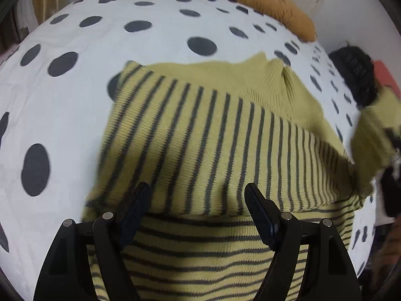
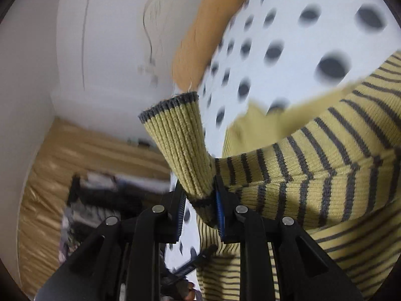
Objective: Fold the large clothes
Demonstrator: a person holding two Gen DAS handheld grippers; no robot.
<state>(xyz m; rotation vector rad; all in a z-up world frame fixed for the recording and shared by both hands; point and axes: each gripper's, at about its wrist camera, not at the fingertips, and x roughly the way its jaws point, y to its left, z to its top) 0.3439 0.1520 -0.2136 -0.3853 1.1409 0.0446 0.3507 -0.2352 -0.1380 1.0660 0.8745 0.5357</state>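
Observation:
A yellow sweater with grey stripes [image 1: 200, 130] lies on a white bed cover with dark dots [image 1: 75, 95]. One striped part is folded across the body. My left gripper [image 1: 198, 195] is open just above the fold, holding nothing. My right gripper [image 2: 200, 195] is shut on the sweater's ribbed cuff [image 2: 180, 140], which sticks up between the fingers; the striped sleeve [image 2: 313, 165] trails to the right over the sweater. The right gripper also shows at the right edge of the left wrist view [image 1: 391, 183], with the sleeve lifted.
An orange-brown garment [image 1: 263, 2] lies at the bed's far edge by the white wall [image 2: 112, 50]. A black garment [image 1: 356, 75] and something red [image 1: 387, 75] lie at the right. A tan quilted cover [image 2: 75, 150] with dark items is off the bed.

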